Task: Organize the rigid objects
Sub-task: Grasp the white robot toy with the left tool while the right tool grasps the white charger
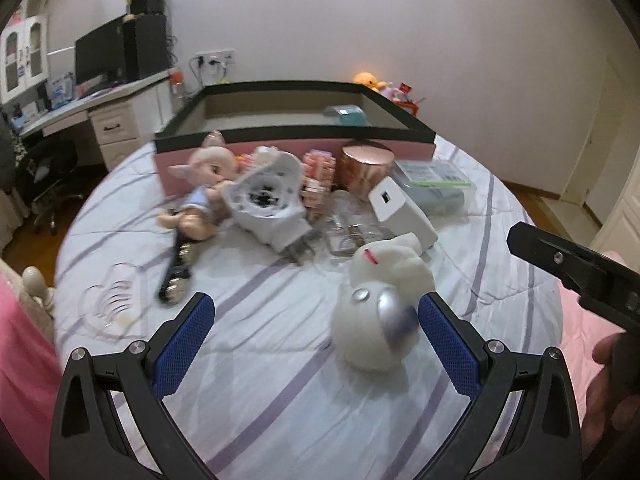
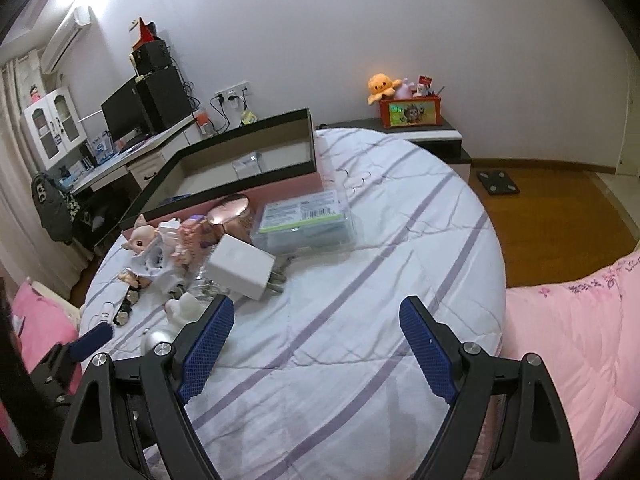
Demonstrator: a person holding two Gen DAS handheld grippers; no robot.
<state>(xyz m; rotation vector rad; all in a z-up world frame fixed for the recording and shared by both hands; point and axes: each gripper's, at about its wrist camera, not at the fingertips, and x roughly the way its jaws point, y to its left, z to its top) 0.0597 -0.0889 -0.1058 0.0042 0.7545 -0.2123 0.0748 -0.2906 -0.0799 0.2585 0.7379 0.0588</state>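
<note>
A heap of objects lies on the striped bed before a black-rimmed pink box [image 1: 296, 136] [image 2: 240, 184]. A white rabbit figure [image 1: 380, 304] with a silver nose lies nearest, just left of the right pad of my left gripper [image 1: 316, 314], whose jaws stand open and touch nothing. Behind it are a white charger [image 1: 400, 212] [image 2: 240, 266], a doll [image 1: 204, 188] [image 2: 140, 240], a white round device [image 1: 268, 200], a copper tin [image 1: 366, 168] [image 2: 232, 212] and a clear plastic case [image 1: 434, 182] [image 2: 304, 224]. My right gripper [image 2: 316, 316] hangs open over bare bedding, right of the charger.
A black strap-like item [image 1: 176, 268] lies left of the heap. A teal object [image 1: 348, 114] rests inside the box. A pink quilt [image 2: 580, 340] covers the bed's right side. A desk with a monitor [image 1: 100, 56] stands at the left, a bedside shelf with toys [image 2: 408, 112] behind.
</note>
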